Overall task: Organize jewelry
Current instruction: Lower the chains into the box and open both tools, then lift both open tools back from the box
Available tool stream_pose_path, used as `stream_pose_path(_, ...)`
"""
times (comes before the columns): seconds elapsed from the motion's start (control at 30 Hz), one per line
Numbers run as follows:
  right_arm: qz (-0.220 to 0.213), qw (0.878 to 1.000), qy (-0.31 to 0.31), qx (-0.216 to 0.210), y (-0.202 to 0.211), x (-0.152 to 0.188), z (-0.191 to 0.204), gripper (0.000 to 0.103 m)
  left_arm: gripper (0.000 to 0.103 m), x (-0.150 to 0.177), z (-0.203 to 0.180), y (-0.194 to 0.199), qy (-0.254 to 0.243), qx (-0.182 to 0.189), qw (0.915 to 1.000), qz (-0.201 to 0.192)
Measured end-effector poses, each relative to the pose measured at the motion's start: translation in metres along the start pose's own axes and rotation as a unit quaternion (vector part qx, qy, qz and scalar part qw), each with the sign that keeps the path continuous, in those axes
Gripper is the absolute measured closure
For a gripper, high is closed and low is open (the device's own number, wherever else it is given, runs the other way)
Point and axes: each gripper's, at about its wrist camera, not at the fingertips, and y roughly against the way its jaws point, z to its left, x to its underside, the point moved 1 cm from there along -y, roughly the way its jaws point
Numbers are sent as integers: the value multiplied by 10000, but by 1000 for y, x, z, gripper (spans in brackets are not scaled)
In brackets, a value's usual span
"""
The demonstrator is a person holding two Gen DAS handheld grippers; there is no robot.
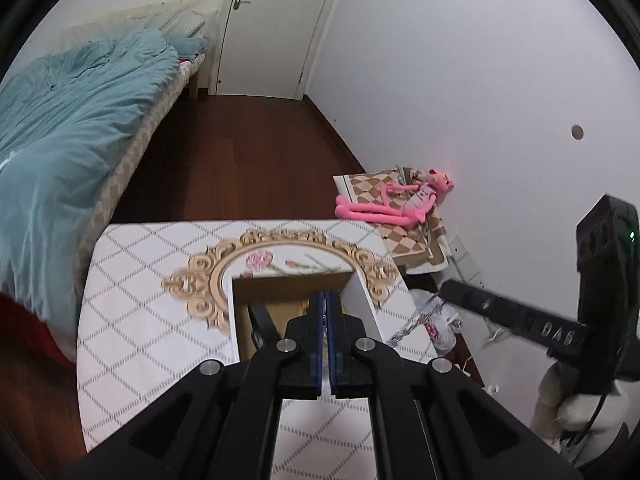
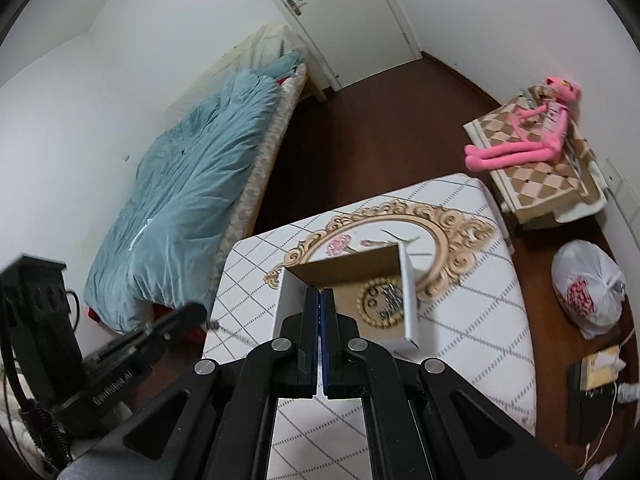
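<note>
Cardboard box [image 2: 408,300], white outside and brown inside, sits mid-surface on our quilted table [image 2: 480,320]; gold beaded ring jewelry [image 2: 380,300] lies inside. Left gripper [image 1: 326,300] fingers pressed together over the box. Right gripper [image 2: 320,300] fingers likewise together at its near wall.

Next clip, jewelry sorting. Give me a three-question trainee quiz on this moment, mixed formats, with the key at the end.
1. True or false: the white box on the patterned table is covered by a lid.
2. What lies on the checkered stand by the wall? A) a pink plush toy B) a lamp C) a stack of books
3. Fill in: the left gripper and the right gripper both have their jaws ____.
Key: 1 false, the box stands open; 2 A; 3 shut.
</note>
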Motion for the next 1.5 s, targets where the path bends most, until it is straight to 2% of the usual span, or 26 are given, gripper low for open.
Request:
stream_pose_path(0.3, 745, 9970, -46, -200, -68, -33, 0, 102, 103, -32, 22, -65, 102, 97, 9979, 626)
stream_pose_path(0.47, 1113, 9934, -82, -248, -103, -42, 1, 102, 103, -43, 37, -87, 239, 136, 9958, 876)
stream_pose_path(0.57, 1283, 9915, -51, -214, -119, -45, 2, 102, 100, -46, 46, -96, 379, -7, 9938, 1045)
stream_pose_path(0.63, 1540, 9877, -82, -256, -133, -46, 2, 102, 99, -46, 51, -102, 501, -56, 9917, 1185)
stream_pose_path(0.7, 1853, 9821, -143, -308, -149, -44, 0, 102, 95, -45, 57, -105, 539, -259, 9902, 1258)
stream_pose_path(0.77, 2053, 9781, -225, -245, -159, -41, -3, 102, 77, -44, 63, -106, 546, -444, 9896, 1256)
stream_pose_path(0.83, 2166, 9756, -319, -190, -165, -40, -8, 101, 17, -43, 69, -102, 575, -639, 9893, 1183)
stream_pose_path(0.9, 2113, 9770, -303, 2, -162, -39, -12, 96, 14, -41, 75, -94, 620, -798, 9894, 1047)
stream_pose_path(1.03, 1889, 9808, -57, 486, -149, -37, -17, 51, 12, -31, 78, -91, 538, -1187, 9856, 1081)
stream_pose_path(1.13, 1745, 9793, 188, 1006, -139, -31, -22, 43, 1, -18, 75, -90, 415, -1468, 9821, 1108)
stream_pose_path(1.2, 1677, 9751, 379, 1404, -133, -22, -24, 26, 1, -6, 71, -90, 345, -1605, 9806, 1068)
stream_pose_path(1.23, 1648, 9726, 458, 1571, -132, -19, -26, 12, 1, -2, 69, -90, 327, -1648, 9802, 1052)
stream_pose_path(1.27, 1607, 9687, 557, 1809, -129, -13, -28, 8, 1, 5, 67, -90, 300, -1730, 9790, 1032)
stream_pose_path(1.33, 1588, 9625, 676, 2093, -125, -1, -32, 8, 1, 14, 62, -91, 238, -1831, 9775, 1022)
stream_pose_path(1.5, 1531, 9539, 759, 2469, -120, 20, -40, 2, 0, 33, 50, -89, 190, -1944, 9753, 1029)
